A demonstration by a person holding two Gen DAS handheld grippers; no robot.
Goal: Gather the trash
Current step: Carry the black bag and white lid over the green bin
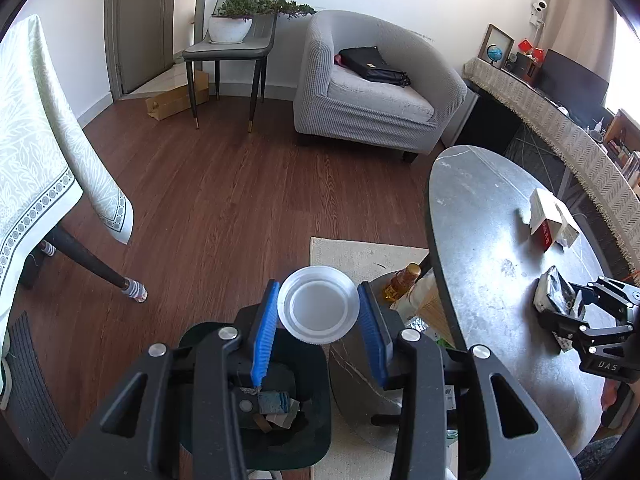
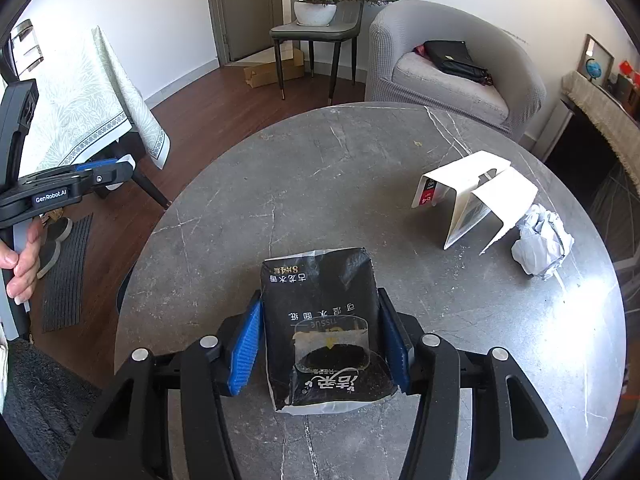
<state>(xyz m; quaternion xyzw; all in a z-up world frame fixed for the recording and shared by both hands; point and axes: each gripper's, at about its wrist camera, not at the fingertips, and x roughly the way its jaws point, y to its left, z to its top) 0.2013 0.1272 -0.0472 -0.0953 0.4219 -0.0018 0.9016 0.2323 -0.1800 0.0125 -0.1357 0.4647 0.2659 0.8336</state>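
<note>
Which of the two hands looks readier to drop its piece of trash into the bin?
The left. Its hand-held gripper holds the white plastic lid almost directly over the dark bin on the floor. The right hand-held gripper is at the black tissue pack, which lies on the table.

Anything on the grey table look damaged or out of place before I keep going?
Yes. The black tissue pack between the right tongs is crumpled, its near edge ragged. To the right, a white carton lies torn open, splayed in two bent pieces, with a crumpled paper ball beside it. No spill shows.
</note>
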